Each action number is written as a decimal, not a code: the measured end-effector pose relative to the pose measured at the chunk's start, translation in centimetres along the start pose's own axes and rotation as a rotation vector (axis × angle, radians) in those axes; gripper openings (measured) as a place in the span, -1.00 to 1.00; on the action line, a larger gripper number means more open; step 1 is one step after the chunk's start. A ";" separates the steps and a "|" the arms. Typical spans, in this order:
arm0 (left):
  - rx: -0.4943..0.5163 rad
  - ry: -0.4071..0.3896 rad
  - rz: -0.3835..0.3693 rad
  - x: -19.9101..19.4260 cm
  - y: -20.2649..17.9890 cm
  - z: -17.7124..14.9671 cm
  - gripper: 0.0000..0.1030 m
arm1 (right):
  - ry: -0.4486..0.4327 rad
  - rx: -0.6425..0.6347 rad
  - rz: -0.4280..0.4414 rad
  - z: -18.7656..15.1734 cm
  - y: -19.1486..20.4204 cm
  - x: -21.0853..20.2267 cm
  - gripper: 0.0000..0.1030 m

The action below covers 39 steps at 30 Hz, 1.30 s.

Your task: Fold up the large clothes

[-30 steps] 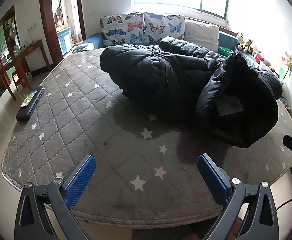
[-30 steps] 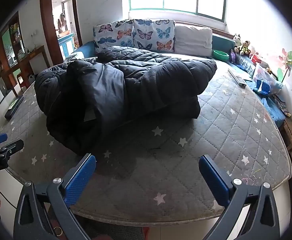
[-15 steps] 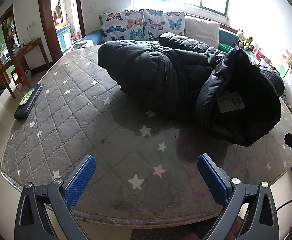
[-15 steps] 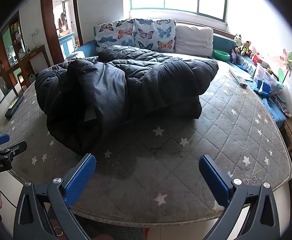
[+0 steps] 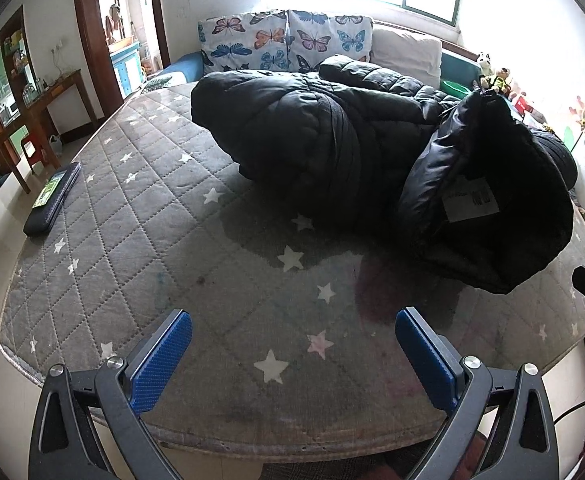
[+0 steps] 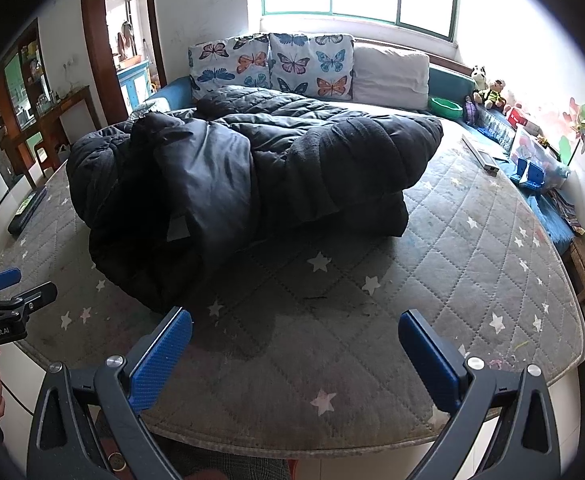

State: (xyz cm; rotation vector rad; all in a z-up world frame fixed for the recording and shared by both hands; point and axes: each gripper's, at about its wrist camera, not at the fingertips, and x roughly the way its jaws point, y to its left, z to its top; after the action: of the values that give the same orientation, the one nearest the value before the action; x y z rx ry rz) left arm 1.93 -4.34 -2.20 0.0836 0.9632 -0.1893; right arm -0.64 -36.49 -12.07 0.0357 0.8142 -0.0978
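Observation:
A large black puffer coat [image 5: 332, 148] lies bunched in a heap on the grey star-quilted mattress [image 5: 152, 220], with its lining and a white label [image 5: 470, 200] turned up at the near right. It also shows in the right wrist view [image 6: 252, 176]. My left gripper [image 5: 292, 354] is open and empty above the mattress's near edge, short of the coat. My right gripper [image 6: 294, 354] is open and empty, also above the near edge. Each gripper shows at the side of the other's view.
Butterfly pillows [image 6: 272, 64] and a white pillow [image 6: 390, 72] line the back. A flat dark case [image 5: 52, 200] lies at the mattress's left edge. A long box [image 6: 480, 154], blue items and toys sit along the right wall. A wooden table stands left.
Both grippers have moved slightly closer over the mattress edge. The coat has not moved and both grippers stay open.

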 end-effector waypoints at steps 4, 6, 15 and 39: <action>0.001 0.014 0.000 0.5 0.0 0.2 1.00 | 0.042 -0.005 -0.006 0.1 -0.2 0.2 1.00; 0.001 0.019 0.000 0.8 0.0 0.4 1.00 | 0.037 -0.004 -0.005 0.2 -0.2 0.2 1.00; 0.004 0.039 0.008 2.0 0.1 1.6 1.00 | 0.005 -0.016 -0.023 0.8 -0.4 0.7 1.00; 0.073 -0.073 -0.032 -0.4 2.4 15.3 1.00 | -0.017 -0.006 0.091 12.8 -3.0 2.1 1.00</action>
State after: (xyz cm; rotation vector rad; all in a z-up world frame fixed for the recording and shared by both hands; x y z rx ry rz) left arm 14.51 -4.31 6.78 0.1278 0.8858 -0.2553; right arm 9.82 -40.58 -4.80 0.0667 0.7950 -0.0096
